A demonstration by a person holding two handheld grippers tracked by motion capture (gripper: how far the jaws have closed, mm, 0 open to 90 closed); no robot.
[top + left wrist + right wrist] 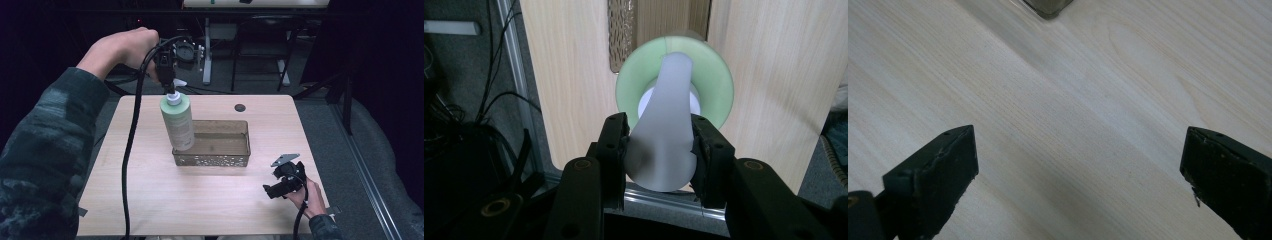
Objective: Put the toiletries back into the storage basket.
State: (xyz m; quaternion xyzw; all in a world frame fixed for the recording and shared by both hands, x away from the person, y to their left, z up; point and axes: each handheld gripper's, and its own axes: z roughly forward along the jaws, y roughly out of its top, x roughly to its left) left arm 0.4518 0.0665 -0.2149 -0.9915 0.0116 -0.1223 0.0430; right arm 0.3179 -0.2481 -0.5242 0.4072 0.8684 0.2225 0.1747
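Note:
A pale green pump bottle (177,122) hangs upright over the left end of a brown perforated basket (220,159). My left gripper (170,87) comes down from above and is shut on its white pump head. In the left gripper view the pump head (666,125) sits clamped between the jaws of my left gripper (660,145), with the bottle's green shoulder (719,85) and the basket (621,30) below. Whether the bottle's base touches the basket, I cannot tell. My right gripper (267,190) rests low at the table's front right. It stands open (1078,170) over bare wood.
The wooden table (150,190) has a dark round hole (240,107) near its far edge. The basket's corner (1048,6) lies ahead of the right gripper. A black cable (131,150) trails from the left gripper across the table's left side. Desk legs stand beyond the far edge.

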